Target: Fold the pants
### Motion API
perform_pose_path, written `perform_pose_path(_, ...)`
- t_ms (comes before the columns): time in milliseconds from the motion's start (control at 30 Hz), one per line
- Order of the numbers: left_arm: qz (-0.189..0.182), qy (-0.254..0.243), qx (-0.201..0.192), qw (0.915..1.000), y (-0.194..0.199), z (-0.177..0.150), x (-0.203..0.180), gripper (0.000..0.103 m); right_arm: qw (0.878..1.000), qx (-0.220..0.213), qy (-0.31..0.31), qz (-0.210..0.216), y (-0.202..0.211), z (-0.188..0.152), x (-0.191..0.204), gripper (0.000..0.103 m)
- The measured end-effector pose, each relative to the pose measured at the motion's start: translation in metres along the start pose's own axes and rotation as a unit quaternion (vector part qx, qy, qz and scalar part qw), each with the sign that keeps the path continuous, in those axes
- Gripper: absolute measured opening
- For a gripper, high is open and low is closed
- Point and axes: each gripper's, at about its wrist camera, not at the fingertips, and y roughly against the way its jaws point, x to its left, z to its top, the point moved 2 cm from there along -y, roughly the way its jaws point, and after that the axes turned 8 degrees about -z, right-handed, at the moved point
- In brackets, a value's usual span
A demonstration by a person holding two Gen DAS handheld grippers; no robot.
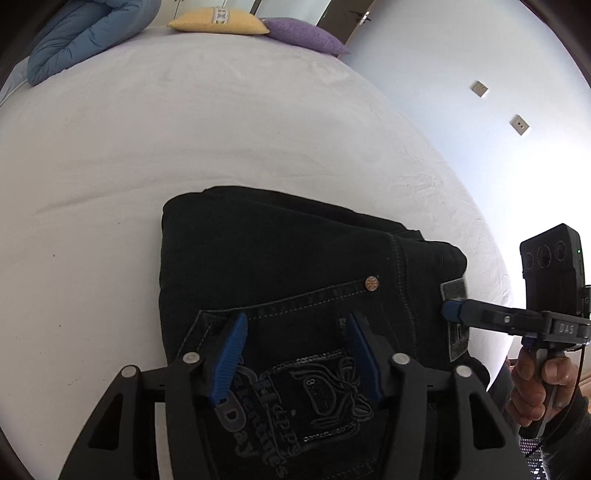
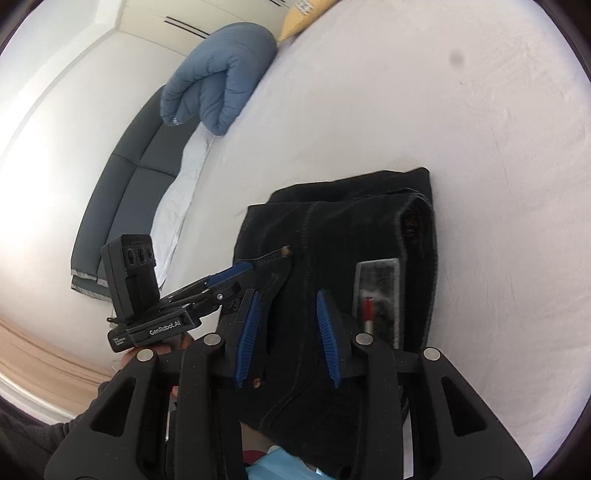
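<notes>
Black jeans [image 1: 277, 251] lie folded into a compact stack on the white bed [image 1: 184, 129]. A back pocket with embroidered lettering [image 1: 295, 398] faces up. My left gripper [image 1: 297, 321] hovers over that pocket, blue pads apart, nothing pinched between them. My right gripper [image 2: 288, 297] stands open above the jeans [image 2: 351, 229] near the waistband label [image 2: 376, 295], with fabric below the gap and no pad pressing on it. In the left wrist view the right gripper [image 1: 452, 310] reaches in from the right to the waistband edge. In the right wrist view the left gripper [image 2: 236, 273] sits at the stack's left edge.
A rolled blue duvet [image 1: 85, 37] lies at the far left of the bed, with a yellow pillow [image 1: 218, 22] and a purple pillow [image 1: 303, 35] at the head. A dark padded bench [image 2: 125, 192] runs beside the bed. A wall with sockets [image 1: 480, 88] is to the right.
</notes>
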Motion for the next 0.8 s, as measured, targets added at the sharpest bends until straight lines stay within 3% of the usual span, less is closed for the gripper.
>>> perform_pose_path(67,0.015,-0.016,0.003,0.9998,-0.006,-0.003,-0.002,0.047,1.000,0.004,-0.004,-0.014,-0.010,0.002,-0.013,0.009)
perform_pose_path(133,0.018,-0.026,-0.002,0.9995,-0.005,-0.008,-0.003,0.047,1.000,-0.003,-0.029,0.000,-0.011,0.000,-0.024,0.001)
perform_pose_path(233,0.026,-0.022,-0.004,0.9994,0.003,-0.012,-0.004,0.037,1.000,0.000,-0.014,-0.020,-0.006,-0.007,-0.015,0.000)
perform_pose_path(433,0.046,-0.045,-0.021,0.9977,0.030,-0.060,-0.019,0.036,0.995,0.023,0.066,-0.066,-0.009,-0.036,0.008,0.000)
perform_pose_path(533,0.057,-0.052,-0.037,0.9963,0.041,-0.091,-0.027,0.035,0.998,0.013,0.042,-0.047,-0.006,-0.044,0.001,0.000)
perform_pose_path(633,0.061,-0.059,-0.047,0.9953,0.051,-0.113,-0.034,0.035,0.997,0.005,0.045,-0.057,0.002,-0.051,0.007,0.002)
perform_pose_path(667,0.057,-0.055,-0.047,0.9957,0.054,-0.117,-0.035,0.035,0.997,0.002,0.043,-0.056,0.009,-0.054,0.008,0.006)
perform_pose_path(800,0.048,-0.026,-0.066,0.9963,0.078,-0.122,-0.033,0.039,0.997,-0.049,0.030,-0.050,0.044,-0.051,0.017,0.007)
